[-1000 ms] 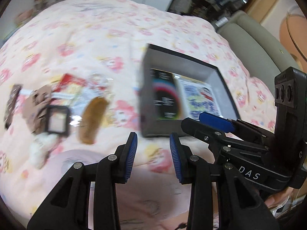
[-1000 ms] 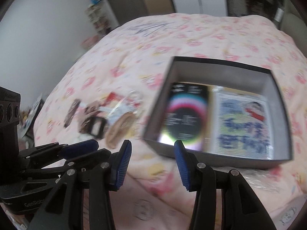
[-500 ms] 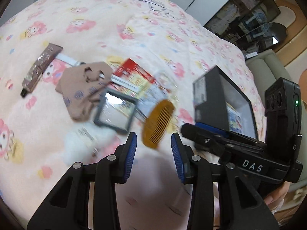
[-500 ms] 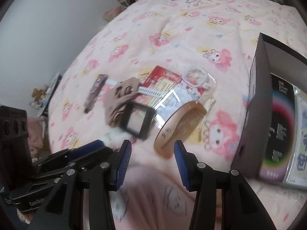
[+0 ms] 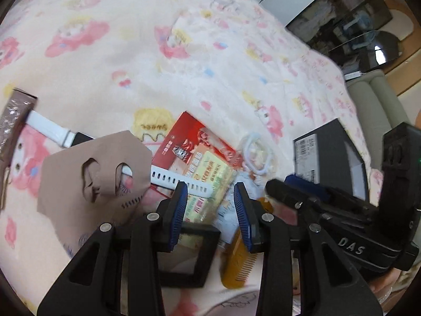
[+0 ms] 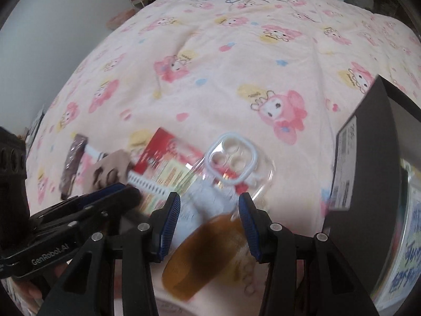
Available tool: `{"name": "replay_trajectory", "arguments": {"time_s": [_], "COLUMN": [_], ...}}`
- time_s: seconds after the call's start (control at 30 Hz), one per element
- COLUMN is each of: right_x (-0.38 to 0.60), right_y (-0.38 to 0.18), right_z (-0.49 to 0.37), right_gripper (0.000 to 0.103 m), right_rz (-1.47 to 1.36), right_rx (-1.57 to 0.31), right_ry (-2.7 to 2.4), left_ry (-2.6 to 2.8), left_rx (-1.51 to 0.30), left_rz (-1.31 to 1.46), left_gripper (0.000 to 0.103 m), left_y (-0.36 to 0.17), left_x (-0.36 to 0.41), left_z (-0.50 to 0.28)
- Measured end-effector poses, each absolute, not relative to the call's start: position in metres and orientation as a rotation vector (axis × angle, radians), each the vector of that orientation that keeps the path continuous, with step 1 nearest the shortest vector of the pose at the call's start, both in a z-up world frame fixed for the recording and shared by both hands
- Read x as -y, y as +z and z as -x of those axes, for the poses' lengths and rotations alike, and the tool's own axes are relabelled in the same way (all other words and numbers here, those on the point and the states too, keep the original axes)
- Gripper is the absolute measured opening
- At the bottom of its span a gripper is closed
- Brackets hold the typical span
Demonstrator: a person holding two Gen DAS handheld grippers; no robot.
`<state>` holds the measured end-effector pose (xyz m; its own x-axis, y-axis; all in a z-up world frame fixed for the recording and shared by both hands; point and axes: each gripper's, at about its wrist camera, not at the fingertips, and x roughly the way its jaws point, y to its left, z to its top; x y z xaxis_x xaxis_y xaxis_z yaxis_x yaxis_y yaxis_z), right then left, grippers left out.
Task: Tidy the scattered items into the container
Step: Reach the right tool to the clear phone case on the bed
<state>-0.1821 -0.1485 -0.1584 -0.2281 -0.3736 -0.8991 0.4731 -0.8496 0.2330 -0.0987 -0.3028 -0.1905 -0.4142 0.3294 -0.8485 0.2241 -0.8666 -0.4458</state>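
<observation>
Both tongs gape, holding nothing: left tongs (image 5: pixel 210 210), marked "DAS", over a black frame (image 5: pixel 184 258); right tongs (image 6: pixel 209 223), marked "GenRobot.AI", over the amber comb (image 6: pixel 205 255). Beyond lie a red packet (image 5: pixel 194 150) and the black box (image 6: pixel 368 158) on the bed (image 6: pixel 236 65).

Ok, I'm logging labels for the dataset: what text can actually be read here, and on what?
"DAS": right gripper body.
"GenRobot.AI": left gripper body.
"sweet": quilt, seen upside down.
Red packet, box label, cards in the box: too blurred to read.
</observation>
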Motion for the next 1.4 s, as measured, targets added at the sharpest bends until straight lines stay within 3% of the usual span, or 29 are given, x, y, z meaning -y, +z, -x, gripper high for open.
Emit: {"name": "replay_trajectory", "arguments": {"time_s": [0.2, 0.5, 0.63, 0.83, 0.97, 1.1, 1.23, 1.4], "right_x": [0.182, 0.201, 0.172, 0.135, 0.123, 0.121, 0.118, 0.116], "right_y": [-0.165, -0.185, -0.189, -0.188, -0.195, -0.203, -0.212, -0.203], "right_z": [0.198, 0.191, 0.189, 0.176, 0.165, 0.165, 0.170, 0.166], "right_gripper": [0.043, 0.042, 0.042, 0.042, 0.046, 0.050, 0.053, 0.049], "right_rz": [-1.429, -1.490, -1.554, -1.648, -1.676, -1.696, -1.724, -1.649], "right_rx": [-0.153, -0.356, -0.393, -0.177, -0.096, -0.064, 0.000, 0.026], "right_ry": [-2.038, -2.010, -2.077, -2.056, -2.041, -2.048, -2.011, -2.012], "left_ry": [2.452, 2.361, 2.305, 2.361, 2.342, 2.295, 2.255, 2.141], "left_rx": [0.721, 0.867, 0.893, 0.946, 0.852, 0.743, 0.755, 0.882], "left_rz": [1.870, 1.738, 1.707, 1.711, 1.612, 1.723, 1.731, 1.636], "left_gripper": [0.033, 0.031, 0.037, 0.035, 0.035, 0.035, 0.036, 0.025], "left_y": [-0.213, -0.217, -0.220, -0.213, -0.190, -0.206, -0.214, -0.215], "left_x": [0.314, 0.325, 0.324, 0.324, 0.306, 0.292, 0.294, 0.299], "left_z": [0.087, 0.082, 0.087, 0.089, 0.090, 0.109, 0.120, 0.107]}}
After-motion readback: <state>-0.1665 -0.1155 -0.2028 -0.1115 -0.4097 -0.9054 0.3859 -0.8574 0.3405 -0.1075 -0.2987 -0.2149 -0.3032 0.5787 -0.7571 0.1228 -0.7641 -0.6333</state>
